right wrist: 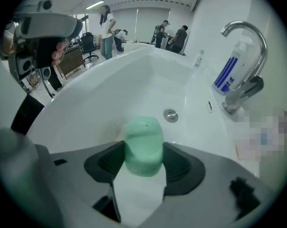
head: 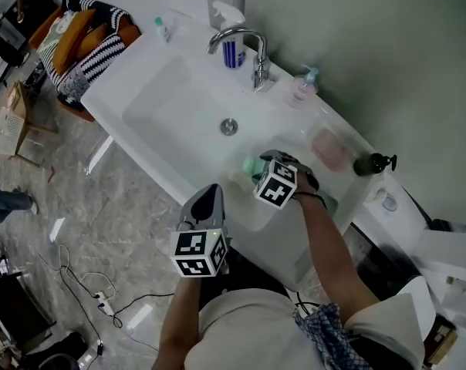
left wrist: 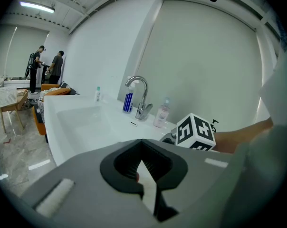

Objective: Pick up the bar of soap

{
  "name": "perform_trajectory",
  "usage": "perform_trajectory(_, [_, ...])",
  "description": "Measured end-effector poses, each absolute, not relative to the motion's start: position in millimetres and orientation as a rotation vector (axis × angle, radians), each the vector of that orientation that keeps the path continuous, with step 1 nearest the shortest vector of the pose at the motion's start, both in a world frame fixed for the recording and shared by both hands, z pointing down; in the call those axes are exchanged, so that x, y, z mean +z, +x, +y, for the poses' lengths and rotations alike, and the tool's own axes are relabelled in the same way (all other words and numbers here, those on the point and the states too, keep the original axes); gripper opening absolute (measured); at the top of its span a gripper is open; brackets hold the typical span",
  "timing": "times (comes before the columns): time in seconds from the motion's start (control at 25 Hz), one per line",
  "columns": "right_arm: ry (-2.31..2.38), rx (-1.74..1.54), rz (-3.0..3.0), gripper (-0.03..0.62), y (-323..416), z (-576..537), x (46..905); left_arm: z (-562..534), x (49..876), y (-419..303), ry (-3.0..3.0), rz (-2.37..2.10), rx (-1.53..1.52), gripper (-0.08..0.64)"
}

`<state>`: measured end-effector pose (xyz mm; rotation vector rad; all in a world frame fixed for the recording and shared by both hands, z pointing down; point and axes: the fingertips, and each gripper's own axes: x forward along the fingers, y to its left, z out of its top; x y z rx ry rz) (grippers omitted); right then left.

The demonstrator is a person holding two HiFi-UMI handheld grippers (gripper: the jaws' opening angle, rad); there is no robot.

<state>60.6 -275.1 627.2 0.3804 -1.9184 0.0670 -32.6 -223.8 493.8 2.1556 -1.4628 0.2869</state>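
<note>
Over the white sink (head: 160,91), the green bar of soap (right wrist: 143,144) is clamped in the jaws of the right gripper (right wrist: 144,163), while the left gripper (left wrist: 142,167) is held with jaws together, empty, so the grasp is judged made and a steady, slip-free lift is called for.

The head camera is looking steeply down from above onto the white sink (head: 171,106), taking in the left tool (head: 208,193) and right tool (head: 258,168). The left tool's camera is sitting back from the rim, facing across the basin toward the faucet (left wrist: 144,109). The right tool's camera is hanging close over the basin, facing the drain (right wrist: 170,115); all three views are sharing the faucet and basin
</note>
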Motion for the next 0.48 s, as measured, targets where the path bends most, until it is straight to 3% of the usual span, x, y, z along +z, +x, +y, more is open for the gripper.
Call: perform_trajectory(0.48, [0.307, 0.114, -1.912, 0.249, 52.8, -286.8, 668.8, -223.0, 511.4, -39.8, 2.074, -1.515, 0.313, 0.006])
